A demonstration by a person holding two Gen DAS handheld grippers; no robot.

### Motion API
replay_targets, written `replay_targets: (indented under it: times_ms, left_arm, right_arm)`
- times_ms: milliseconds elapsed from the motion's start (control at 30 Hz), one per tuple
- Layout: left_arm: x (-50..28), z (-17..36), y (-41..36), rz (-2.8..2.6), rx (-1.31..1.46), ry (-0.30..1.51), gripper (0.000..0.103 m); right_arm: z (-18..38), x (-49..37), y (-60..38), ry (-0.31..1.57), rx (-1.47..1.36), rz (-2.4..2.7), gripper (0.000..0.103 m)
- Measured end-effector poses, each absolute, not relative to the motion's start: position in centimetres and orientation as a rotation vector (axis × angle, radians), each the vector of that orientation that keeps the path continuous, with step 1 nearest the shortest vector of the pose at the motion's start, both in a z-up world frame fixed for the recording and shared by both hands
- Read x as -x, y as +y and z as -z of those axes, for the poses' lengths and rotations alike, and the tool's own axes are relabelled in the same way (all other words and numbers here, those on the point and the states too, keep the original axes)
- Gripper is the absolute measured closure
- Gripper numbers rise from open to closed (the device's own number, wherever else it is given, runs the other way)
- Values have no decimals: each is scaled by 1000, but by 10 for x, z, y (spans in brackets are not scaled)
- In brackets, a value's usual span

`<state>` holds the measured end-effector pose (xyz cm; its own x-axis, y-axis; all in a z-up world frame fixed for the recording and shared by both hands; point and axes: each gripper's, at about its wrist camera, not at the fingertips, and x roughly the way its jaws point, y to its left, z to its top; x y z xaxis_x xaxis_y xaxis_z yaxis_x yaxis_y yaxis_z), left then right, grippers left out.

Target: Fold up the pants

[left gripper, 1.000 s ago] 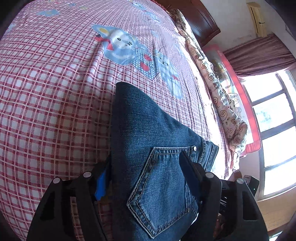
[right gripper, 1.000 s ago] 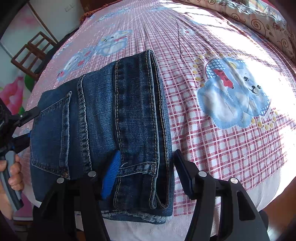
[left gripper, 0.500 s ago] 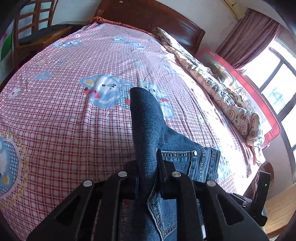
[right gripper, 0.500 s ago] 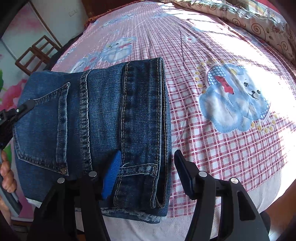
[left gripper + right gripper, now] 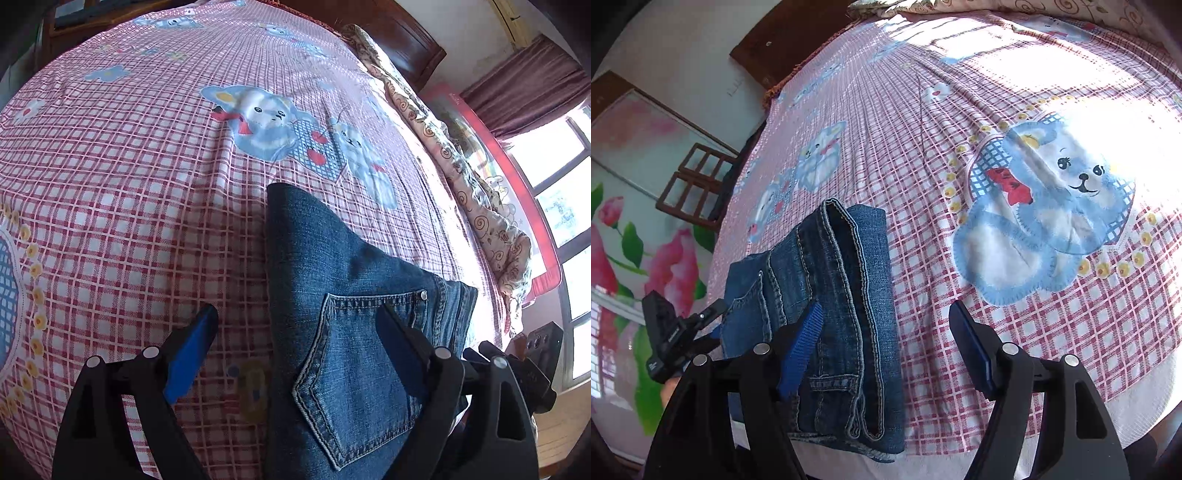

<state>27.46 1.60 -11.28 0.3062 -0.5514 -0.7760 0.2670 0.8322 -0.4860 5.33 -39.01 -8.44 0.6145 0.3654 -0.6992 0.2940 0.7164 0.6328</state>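
The left claw (image 5: pixel 295 343) is spread wide, gripping nothing; its right finger lies over the back pocket of the folded pants (image 5: pixel 354 295), its left finger over bare sheet. The right claw (image 5: pixel 886 332) is also spread wide, its left finger over the pants' seamed edge, holding nothing. The pants lie as a compact folded stack at the near edge of the bed (image 5: pixel 147 166), on its pink checked sheet. Beyond the pants sits a printed blue bear (image 5: pixel 1052 210).

No legible txt; gripper label too blurry.
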Motion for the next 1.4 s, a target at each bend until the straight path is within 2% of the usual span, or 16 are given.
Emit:
replay_targets:
  times_ms: [333, 467, 533, 600, 633, 800, 833, 867, 933, 967, 1067, 1233, 1400]
  left_arm:
    - [-235, 110, 18, 461, 195, 1100, 16]
    - [-199, 93, 37, 377, 139, 1037, 16]
    - [-177, 82, 40, 386, 121, 1000, 16]
    - [-157, 74, 31, 430, 78, 978, 16]
    - [-148, 72, 24, 446, 50, 965, 15]
    - [-125, 72, -17, 520, -57, 960, 13]
    - [-123, 74, -22, 518, -74, 962, 9]
    - [-121, 76, -26, 507, -104, 953, 8]
    - [-123, 81, -30, 491, -140, 957, 6]
    - [-122, 83, -31, 495, -139, 959, 3]
    - [-122, 86, -31, 500, -146, 962, 2]
    - [-120, 87, -28, 561, -166, 971, 2]
    - [-121, 89, -25, 581, -158, 987, 2]
  right_arm:
    - [88, -75, -357, 1018, -699, -104, 33]
    - [64, -46, -341, 992, -560, 42, 33]
    - [57, -26, -335, 965, -587, -18, 33]
    - [55, -12, -330, 973, -609, -68, 44]
    - [56, -9, -328, 985, -608, -71, 53]
    - [62, -22, -313, 987, -569, -94, 54]
    - [65, -25, -312, 992, -568, -105, 54]
    - [68, -29, -309, 1001, -553, -116, 65]
    - [70, -36, -299, 1019, -463, -112, 78]
    - [70, -38, -295, 1028, -414, -102, 90]
    - [65, -36, -294, 1033, -383, -116, 95]
    - [58, -27, -287, 1061, -269, -107, 96]
    - [88, -22, -306, 1076, -418, -70, 97]
